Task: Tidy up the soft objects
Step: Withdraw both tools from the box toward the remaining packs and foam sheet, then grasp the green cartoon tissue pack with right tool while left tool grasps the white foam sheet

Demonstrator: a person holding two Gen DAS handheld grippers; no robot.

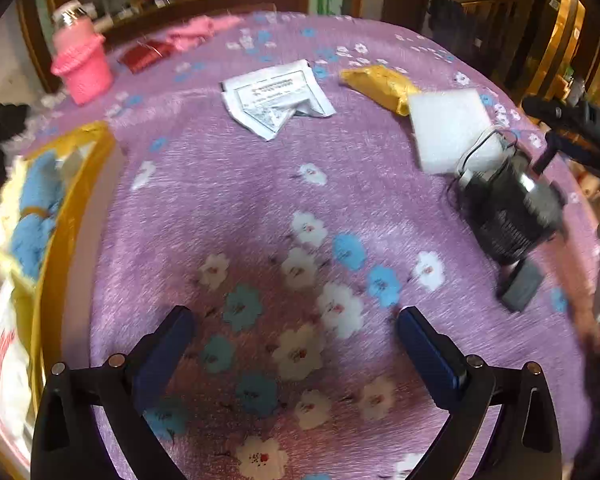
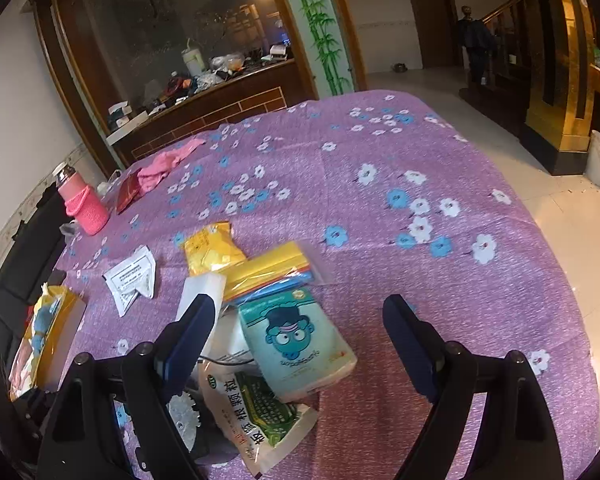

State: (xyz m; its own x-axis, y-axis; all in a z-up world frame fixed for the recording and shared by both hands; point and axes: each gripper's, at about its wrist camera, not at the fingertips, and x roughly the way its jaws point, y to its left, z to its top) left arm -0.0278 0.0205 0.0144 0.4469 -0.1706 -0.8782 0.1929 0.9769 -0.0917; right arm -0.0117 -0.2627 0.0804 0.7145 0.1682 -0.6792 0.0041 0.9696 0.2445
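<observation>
My left gripper is open and empty above the purple flowered cloth. A yellow box at the left edge holds blue and yellow fluffy cloths. My right gripper is open and empty just above a teal cartoon tissue pack. Beside that pack lie a green herbal sachet, a pack of yellow and blue cloths, a white foam pad and a yellow packet. A white paper packet lies mid-table. A pink cloth lies far back.
A pink sleeved bottle and a red packet stand at the back left. In the left wrist view the right gripper's black body is beside the foam pad. A wooden counter lies beyond the table, tiled floor to the right.
</observation>
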